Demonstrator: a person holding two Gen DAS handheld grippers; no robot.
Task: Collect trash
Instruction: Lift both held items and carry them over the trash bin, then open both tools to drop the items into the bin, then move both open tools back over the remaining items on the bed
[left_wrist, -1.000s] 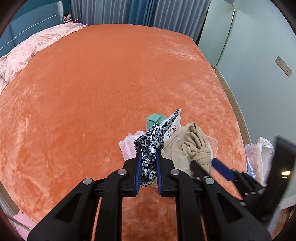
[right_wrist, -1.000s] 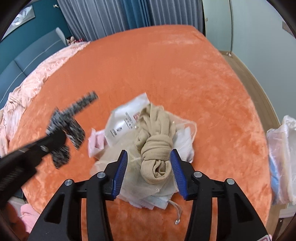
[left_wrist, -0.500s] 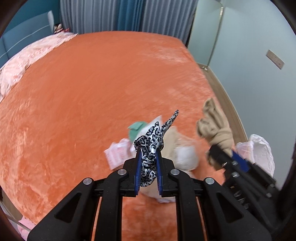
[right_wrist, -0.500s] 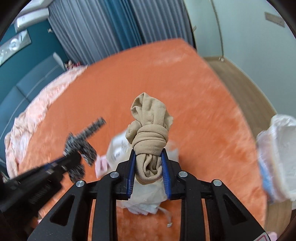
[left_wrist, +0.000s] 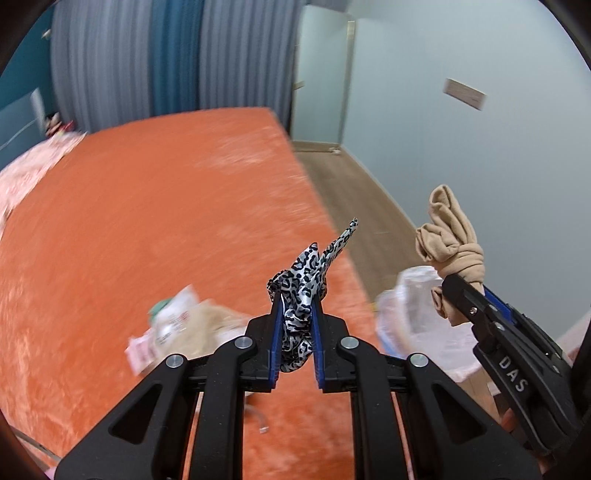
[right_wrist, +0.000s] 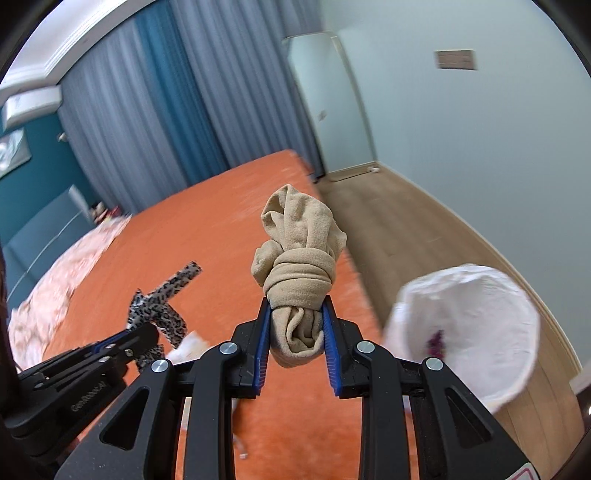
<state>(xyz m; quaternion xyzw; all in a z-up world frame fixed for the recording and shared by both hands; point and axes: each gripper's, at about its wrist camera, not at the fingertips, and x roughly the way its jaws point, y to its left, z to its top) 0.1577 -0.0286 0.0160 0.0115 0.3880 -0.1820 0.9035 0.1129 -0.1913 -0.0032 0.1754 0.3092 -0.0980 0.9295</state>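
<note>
My left gripper (left_wrist: 294, 308) is shut on a black-and-white leopard-print cloth (left_wrist: 306, 273) and holds it in the air above the right edge of the orange bed (left_wrist: 147, 206). My right gripper (right_wrist: 295, 317) is shut on a knotted beige stocking bundle (right_wrist: 299, 258), also lifted off the bed; that bundle shows at the right of the left wrist view (left_wrist: 452, 236). A bin lined with a white plastic bag (right_wrist: 465, 328) stands on the floor to the right of the bed, and shows in the left wrist view (left_wrist: 421, 306). The leopard cloth shows left in the right wrist view (right_wrist: 162, 306).
More trash, plastic wrappers and a beige mesh bag (left_wrist: 184, 325), lies on the bed near its front right edge. A pink quilt (right_wrist: 66, 277) lies at the far left. Wooden floor (right_wrist: 399, 221), pale walls and grey-blue curtains (left_wrist: 147, 62) surround the bed.
My right gripper closed on the beige bundle and lifted it off the pile. Both grippers swung right towards the lined bin with their loads, and the views are motion-blurred.
</note>
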